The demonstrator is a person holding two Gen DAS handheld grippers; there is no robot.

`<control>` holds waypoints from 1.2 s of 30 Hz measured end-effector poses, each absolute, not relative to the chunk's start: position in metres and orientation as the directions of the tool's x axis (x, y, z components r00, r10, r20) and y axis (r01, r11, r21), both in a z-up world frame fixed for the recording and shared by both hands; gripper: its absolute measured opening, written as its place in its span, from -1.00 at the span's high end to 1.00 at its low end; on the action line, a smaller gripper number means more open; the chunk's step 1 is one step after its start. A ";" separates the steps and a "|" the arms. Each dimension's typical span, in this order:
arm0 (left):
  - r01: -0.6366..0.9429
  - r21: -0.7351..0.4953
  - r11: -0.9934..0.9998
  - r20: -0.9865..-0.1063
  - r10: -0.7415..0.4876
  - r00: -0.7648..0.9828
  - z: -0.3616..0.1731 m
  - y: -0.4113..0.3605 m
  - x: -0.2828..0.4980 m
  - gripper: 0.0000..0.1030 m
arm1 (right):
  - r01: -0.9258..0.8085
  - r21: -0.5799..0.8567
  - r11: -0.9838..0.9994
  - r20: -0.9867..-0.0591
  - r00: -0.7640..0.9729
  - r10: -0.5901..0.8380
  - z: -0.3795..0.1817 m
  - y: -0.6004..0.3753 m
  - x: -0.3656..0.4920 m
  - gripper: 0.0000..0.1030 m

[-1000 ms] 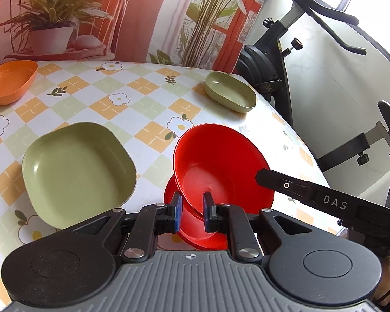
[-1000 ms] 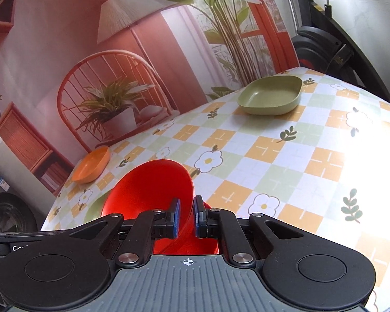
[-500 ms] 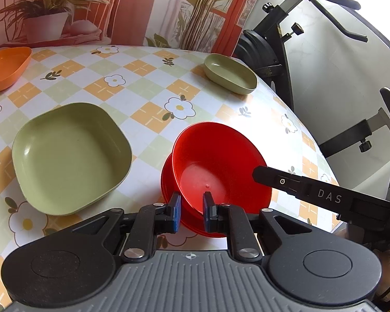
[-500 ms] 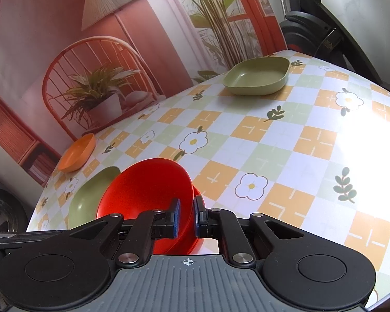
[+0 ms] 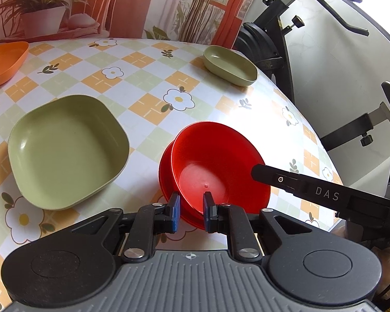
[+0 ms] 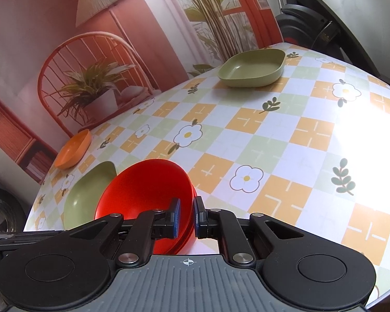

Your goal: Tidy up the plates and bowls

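In your left wrist view, the left gripper (image 5: 190, 212) stays clamped on the near rim of the red bowls (image 5: 215, 171), low centre. They now sit lower than a second ago, and the table (image 5: 148, 83) fills more of the frame. The green plate (image 5: 65, 148) lies centre left, the orange bowl (image 5: 2, 62) upper left, the green bowl (image 5: 230, 65) upper right.

In your right wrist view, the right gripper (image 6: 186, 218) pinches the red bowls' (image 6: 143, 189) rim. Only here, bright glare washes the table's (image 6: 312, 135) right side.

Checkered floral table (image 5: 148, 83) carries green plate (image 5: 65, 148), green bowl (image 5: 230, 65), orange bowl (image 5: 4, 61).
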State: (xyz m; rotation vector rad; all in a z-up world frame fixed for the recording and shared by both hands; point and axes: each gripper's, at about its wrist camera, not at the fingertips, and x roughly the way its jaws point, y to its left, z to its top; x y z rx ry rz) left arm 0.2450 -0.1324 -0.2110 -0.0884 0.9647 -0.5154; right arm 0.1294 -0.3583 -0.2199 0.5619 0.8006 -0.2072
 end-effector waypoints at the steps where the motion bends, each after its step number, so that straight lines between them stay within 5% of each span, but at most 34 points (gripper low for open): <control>1: 0.379 -0.298 0.876 -0.762 -0.457 0.459 -0.211 -0.133 0.245 0.64 | 0.381 0.397 0.835 -0.728 0.685 0.033 -0.220 -0.358 0.129 0.79; 5: 0.375 -0.299 0.877 -0.763 -0.456 0.458 -0.211 -0.131 0.247 0.56 | 0.384 0.394 0.835 -0.731 0.681 0.031 -0.221 -0.358 0.129 0.78; 9: 0.371 -0.297 0.880 -0.764 -0.452 0.461 -0.211 -0.131 0.247 0.23 | 0.388 0.390 0.835 -0.732 0.680 0.026 -0.221 -0.358 0.129 0.76; 36: 0.253 -0.349 0.902 -0.717 -0.431 0.548 -0.194 -0.083 0.254 0.23 | 0.428 0.367 0.826 -0.710 0.703 -0.048 -0.206 -0.363 0.129 0.71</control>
